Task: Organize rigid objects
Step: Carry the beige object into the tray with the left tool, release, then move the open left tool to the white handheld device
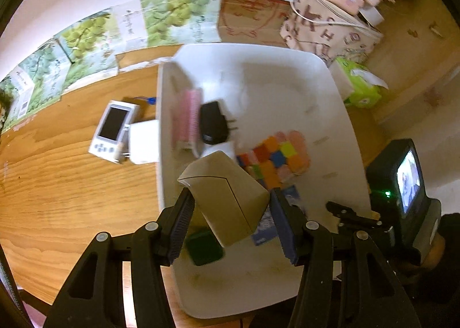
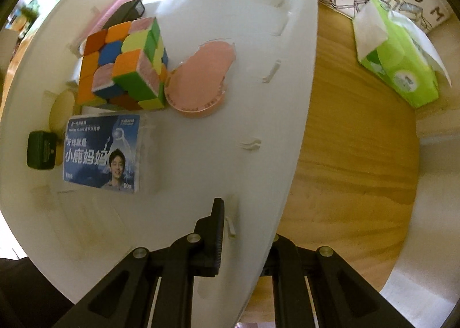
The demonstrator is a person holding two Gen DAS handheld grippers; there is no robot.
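I see a white bin (image 1: 258, 75) on my wood-grain tabletop (image 1: 72, 184). Inside it sit a many-coloured puzzle cube (image 2: 123, 63), a salmon-pink disc (image 2: 201, 78), a blue printed card pack (image 2: 100, 152), a dark green block (image 2: 40, 150) and a black charger (image 1: 214, 122). My left gripper (image 1: 230, 213) carries a beige box (image 1: 227, 196). A lime-green tissue pack (image 2: 399, 69) lies outside.
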